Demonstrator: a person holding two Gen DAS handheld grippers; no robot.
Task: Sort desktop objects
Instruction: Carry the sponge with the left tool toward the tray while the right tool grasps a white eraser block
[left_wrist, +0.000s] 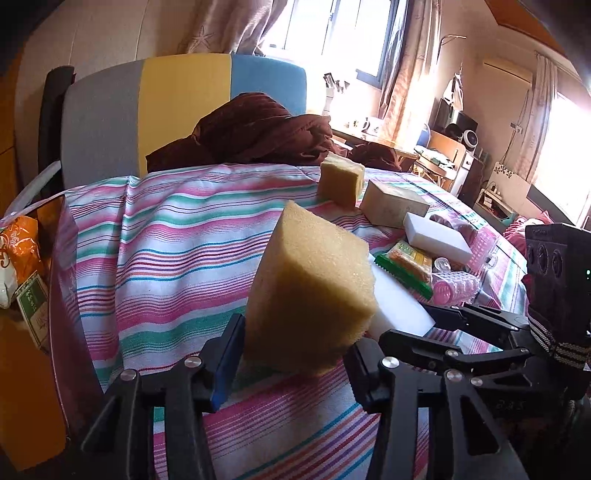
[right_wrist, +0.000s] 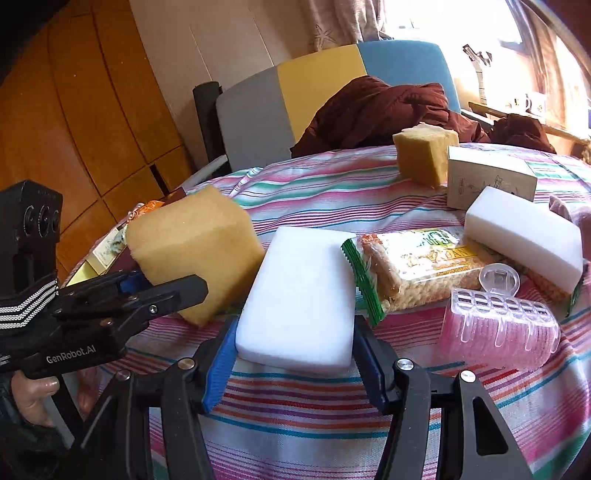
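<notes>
Right up close, our left gripper (left_wrist: 295, 363) is clamped on a chunky yellow foam sponge (left_wrist: 310, 291), tilted above the striped tablecloth (left_wrist: 166, 251). Our right gripper (right_wrist: 293, 363) sits around a flat white foam block (right_wrist: 299, 299) lying on the cloth, pads (right_wrist: 221, 363) touching its sides. Beside it we see a green-edged cracker packet (right_wrist: 410, 269), a pink hair roller (right_wrist: 498, 328), another white block (right_wrist: 524, 236) and a second yellow sponge (right_wrist: 424, 155) further back.

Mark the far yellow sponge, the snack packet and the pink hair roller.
far yellow sponge (right_wrist: 424, 157), right wrist view, front face.
snack packet (right_wrist: 413, 269), right wrist view, middle of clear wrapper.
pink hair roller (right_wrist: 498, 328), right wrist view, centre of barrel under the clip.
</notes>
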